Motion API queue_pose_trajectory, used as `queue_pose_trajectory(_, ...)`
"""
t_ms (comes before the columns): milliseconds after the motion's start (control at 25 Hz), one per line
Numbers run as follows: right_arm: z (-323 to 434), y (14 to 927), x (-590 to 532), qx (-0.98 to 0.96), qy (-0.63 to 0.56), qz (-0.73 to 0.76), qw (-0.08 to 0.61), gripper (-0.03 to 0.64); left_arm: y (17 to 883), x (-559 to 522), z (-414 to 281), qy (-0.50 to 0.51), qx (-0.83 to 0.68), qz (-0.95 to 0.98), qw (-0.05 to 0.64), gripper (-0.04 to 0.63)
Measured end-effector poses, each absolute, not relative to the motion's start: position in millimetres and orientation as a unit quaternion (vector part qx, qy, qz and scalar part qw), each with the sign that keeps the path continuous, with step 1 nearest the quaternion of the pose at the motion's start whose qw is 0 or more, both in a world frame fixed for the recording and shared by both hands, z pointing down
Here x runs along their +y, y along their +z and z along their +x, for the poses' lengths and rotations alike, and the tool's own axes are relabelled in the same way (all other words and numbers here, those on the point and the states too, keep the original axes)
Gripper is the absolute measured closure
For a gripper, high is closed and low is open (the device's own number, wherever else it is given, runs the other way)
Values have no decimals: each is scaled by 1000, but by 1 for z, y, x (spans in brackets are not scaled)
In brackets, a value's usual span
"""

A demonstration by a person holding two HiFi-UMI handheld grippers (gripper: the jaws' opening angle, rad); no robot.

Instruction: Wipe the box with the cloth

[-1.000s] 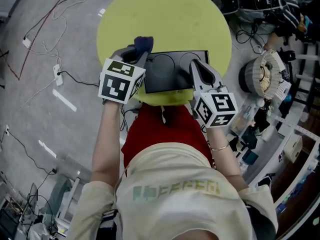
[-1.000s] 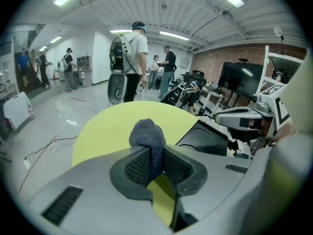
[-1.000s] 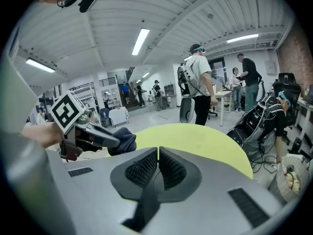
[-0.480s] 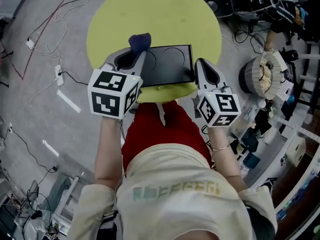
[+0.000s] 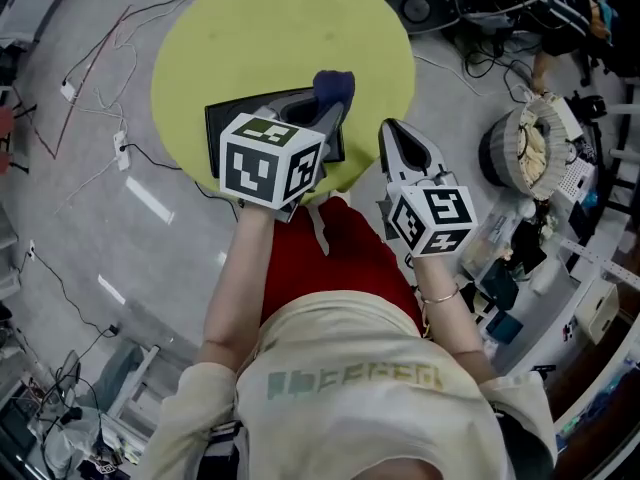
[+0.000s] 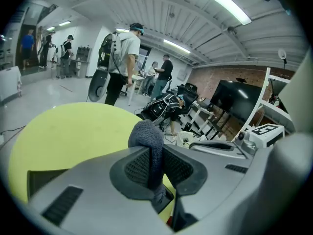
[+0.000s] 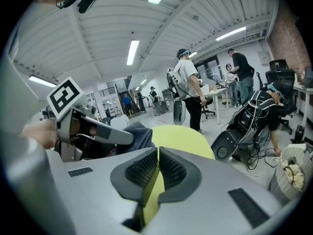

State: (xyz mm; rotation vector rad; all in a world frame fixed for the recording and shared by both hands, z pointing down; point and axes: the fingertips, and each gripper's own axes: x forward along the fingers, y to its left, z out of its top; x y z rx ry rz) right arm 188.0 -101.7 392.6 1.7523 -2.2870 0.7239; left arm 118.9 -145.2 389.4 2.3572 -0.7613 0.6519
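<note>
Nothing steadies the box (image 5: 225,123)
Left gripper (image 5: 327,106) pinches the cloth (image 5: 333,85); right gripper (image 5: 390,133) is closed on nothing, so a wipe could shove the box off the table (image 5: 280,28).

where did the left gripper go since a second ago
Yes, the left gripper and its cloth moved right, from the left end of the box to its right end.
</note>
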Motion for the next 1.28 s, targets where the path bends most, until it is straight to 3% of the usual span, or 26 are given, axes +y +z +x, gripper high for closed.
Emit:
queue_pose_trajectory(280,164,401,-115,-783,248,562,100,578,432,-162,88,301,-320,856,272,531)
queue_pose_trajectory(840,57,406,-135,-812,239,515,134,578,443,-176,-51,325,-397,821,253,532)
queue_pose_trajectory(1280,58,396,-122,-820,231,506,134,578,424,-158,-121,312,-478,782,250,531)
